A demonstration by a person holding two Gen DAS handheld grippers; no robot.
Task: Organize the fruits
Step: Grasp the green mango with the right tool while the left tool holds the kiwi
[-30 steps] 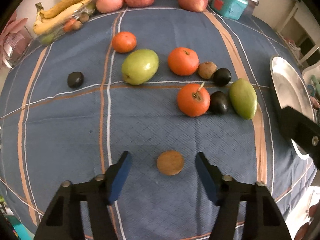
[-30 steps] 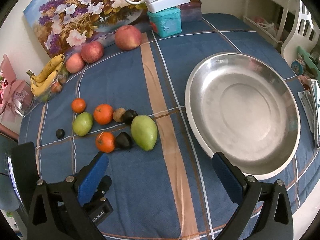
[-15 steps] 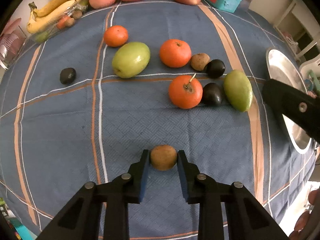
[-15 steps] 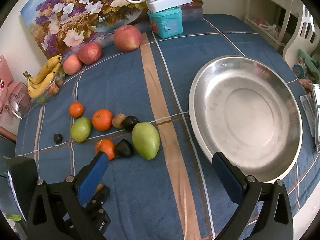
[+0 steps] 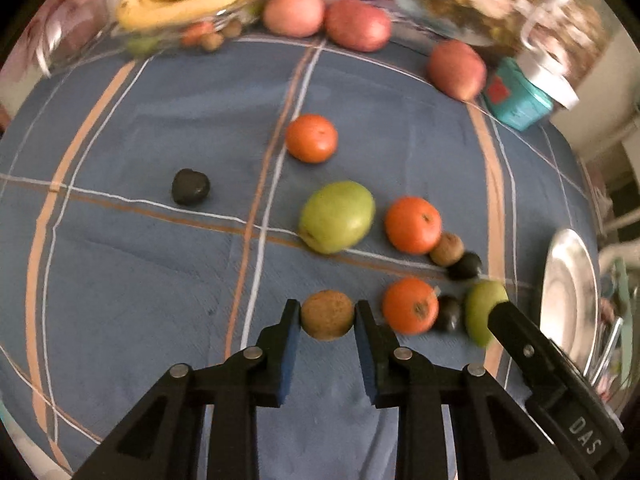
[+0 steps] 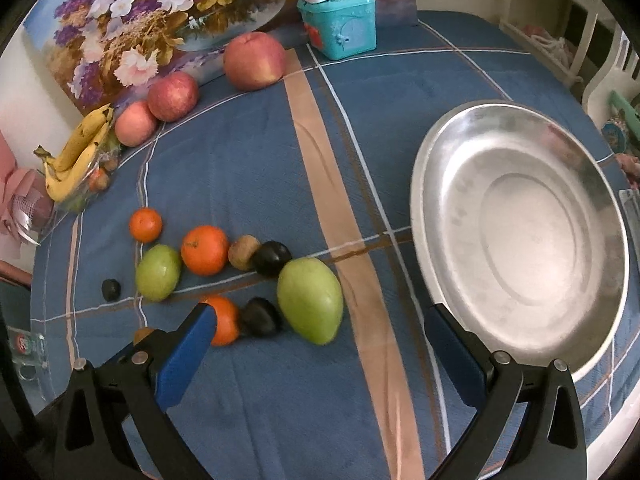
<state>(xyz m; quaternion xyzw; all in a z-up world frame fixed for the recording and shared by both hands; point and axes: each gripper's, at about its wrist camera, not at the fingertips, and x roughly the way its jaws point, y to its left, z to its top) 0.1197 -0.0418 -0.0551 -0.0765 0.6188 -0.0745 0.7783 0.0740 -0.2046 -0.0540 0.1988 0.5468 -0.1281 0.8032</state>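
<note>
A: What is held by the left gripper (image 5: 327,316)?

B: A small brown kiwi (image 5: 327,314) is clamped between the blue pads, with the jaws closed against both of its sides. Whether it is lifted clear of the table (image 5: 140,280) or resting on it cannot be told, since the left wrist view is blurred.

A: And the right gripper (image 6: 320,344)?

B: Its jaws are spread wide with nothing between them. It is held above the blue cloth, with the steel plate (image 6: 448,184) just beyond its right finger.

A: Where is the rest of the fruit placed?

B: Just right of the held kiwi, an orange (image 5: 409,306), a dark plum (image 5: 448,313) and a green mango (image 5: 480,312) are lined up, touching or nearly so. Behind them a second mango (image 5: 337,217), another orange (image 5: 413,225), a second kiwi (image 5: 447,249) and a second plum (image 5: 465,266) are seen. A smaller orange (image 5: 311,138) is set farther back, and a lone dark fruit (image 5: 190,186) lies well apart to the left. Three apples (image 6: 253,61) and the bananas (image 6: 76,152) are kept at the far edge.
</note>
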